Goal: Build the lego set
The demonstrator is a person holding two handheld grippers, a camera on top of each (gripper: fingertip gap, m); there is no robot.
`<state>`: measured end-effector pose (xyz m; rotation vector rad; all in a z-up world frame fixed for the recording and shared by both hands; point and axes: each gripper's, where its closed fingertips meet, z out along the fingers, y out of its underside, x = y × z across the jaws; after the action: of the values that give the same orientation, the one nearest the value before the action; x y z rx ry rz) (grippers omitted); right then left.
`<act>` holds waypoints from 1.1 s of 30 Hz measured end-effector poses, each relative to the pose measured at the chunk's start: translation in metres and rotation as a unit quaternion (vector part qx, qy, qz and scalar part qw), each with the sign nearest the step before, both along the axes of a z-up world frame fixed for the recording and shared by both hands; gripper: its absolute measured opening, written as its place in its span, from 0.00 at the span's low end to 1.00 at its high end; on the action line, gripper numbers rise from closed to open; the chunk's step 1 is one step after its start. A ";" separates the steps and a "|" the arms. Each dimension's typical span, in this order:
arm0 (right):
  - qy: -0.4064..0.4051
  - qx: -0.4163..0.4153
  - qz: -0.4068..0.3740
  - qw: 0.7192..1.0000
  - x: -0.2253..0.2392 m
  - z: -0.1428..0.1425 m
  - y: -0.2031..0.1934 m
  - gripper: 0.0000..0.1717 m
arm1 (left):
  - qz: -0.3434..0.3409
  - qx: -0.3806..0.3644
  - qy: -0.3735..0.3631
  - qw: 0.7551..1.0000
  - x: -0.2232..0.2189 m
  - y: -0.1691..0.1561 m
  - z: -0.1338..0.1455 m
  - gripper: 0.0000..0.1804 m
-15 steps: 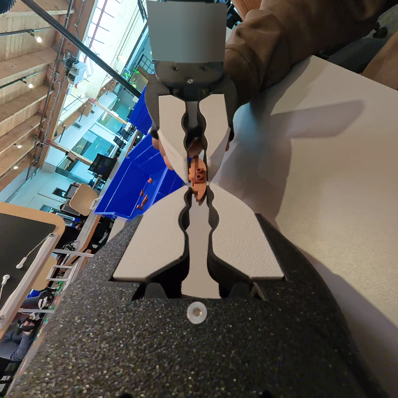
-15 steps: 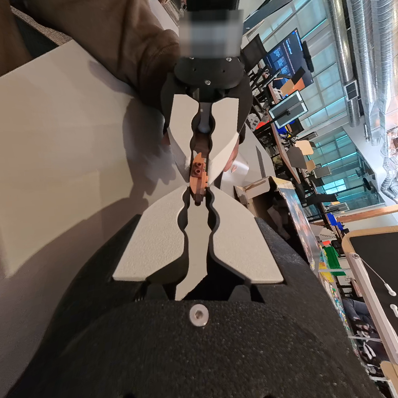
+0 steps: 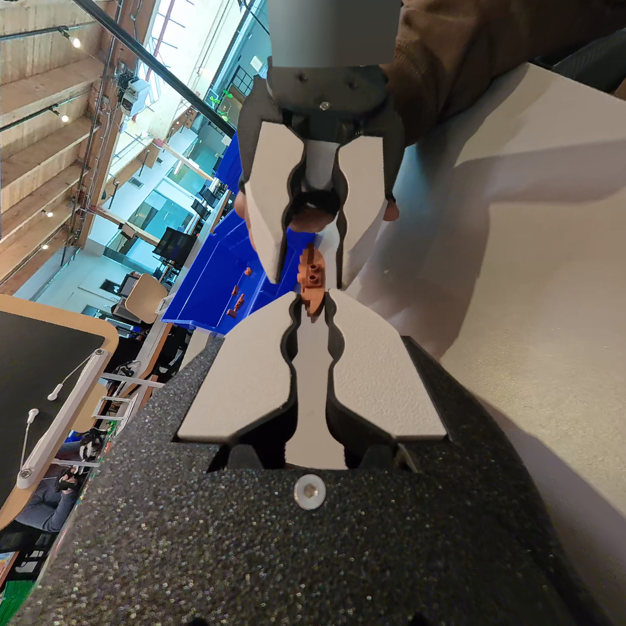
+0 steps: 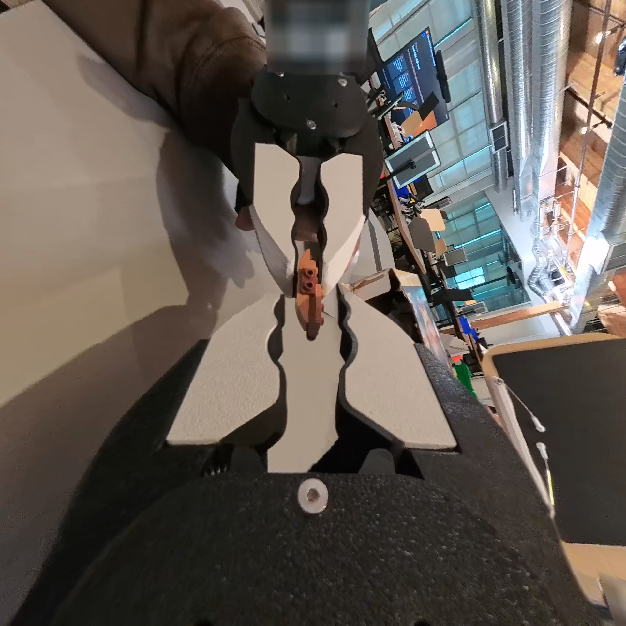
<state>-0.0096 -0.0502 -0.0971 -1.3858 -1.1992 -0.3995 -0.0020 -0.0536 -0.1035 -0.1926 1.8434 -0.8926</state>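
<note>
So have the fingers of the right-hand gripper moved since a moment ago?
Yes. The right gripper has spread its fingers apart: blue bin now shows between them. The brown brick piece sits clamped in the left gripper.

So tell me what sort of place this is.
Likely a large open-plan workshop or lab office: exposed metal ducts, wall screens, desks and chairs stretch behind a white table with a blue parts bin.
</note>
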 end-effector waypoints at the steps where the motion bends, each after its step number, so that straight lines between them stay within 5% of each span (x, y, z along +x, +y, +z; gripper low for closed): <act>1: -0.007 0.003 -0.005 1.000 0.001 -0.001 0.001 0.13 | 0.002 0.001 0.000 1.000 0.000 0.000 0.000 0.07; 27: -0.012 -0.063 -0.002 0.998 0.003 -0.016 0.002 0.09 | 0.009 0.012 0.036 0.999 0.004 0.003 -0.013 0.07; 33: -0.128 -0.036 -0.050 0.990 0.012 -0.028 0.008 0.09 | 0.038 0.057 0.048 0.996 0.009 0.010 -0.023 0.07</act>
<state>0.0028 -0.0420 -0.1255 -1.4943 -1.3658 -0.6243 0.0068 -0.0436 -0.1262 -0.2367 1.9569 -0.7334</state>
